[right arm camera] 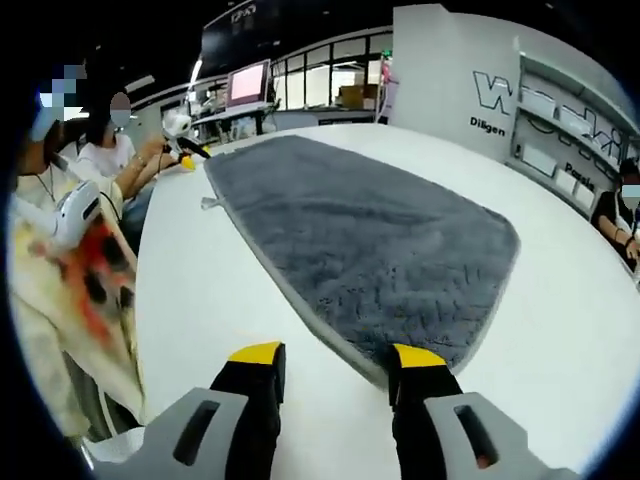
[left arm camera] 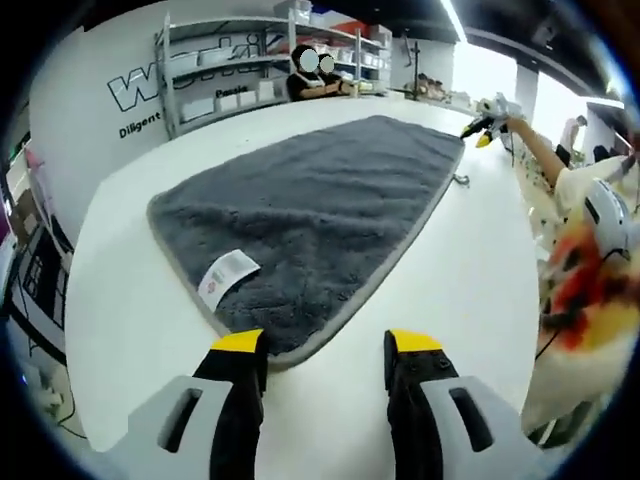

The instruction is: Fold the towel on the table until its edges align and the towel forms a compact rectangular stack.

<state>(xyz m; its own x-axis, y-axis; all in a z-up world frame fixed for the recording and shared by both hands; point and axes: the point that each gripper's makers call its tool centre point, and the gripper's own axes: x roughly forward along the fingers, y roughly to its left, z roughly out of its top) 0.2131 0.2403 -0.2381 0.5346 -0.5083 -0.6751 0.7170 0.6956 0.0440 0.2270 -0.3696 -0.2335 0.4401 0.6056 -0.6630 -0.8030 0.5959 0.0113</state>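
towel [left arm camera: 320,205]: 1, flat | table [left arm camera: 130,300]: 1 | label [left arm camera: 226,275]: 1, print unreadable

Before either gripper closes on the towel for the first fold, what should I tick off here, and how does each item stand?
1. Towel lies flat, unfolded, on the white table: ok.
2. Left gripper open, jaws at a near corner, edge not yet clamped: ok.
3. Right gripper open, one jaw over the towel's corner edge: ok.
4. White label faces up near the left gripper: ok.
5. Far corners free of clutter; small hang loop lies out on the table: ok.
6. Whether the other people's hands nearby stay clear of the fold path: cannot tell.
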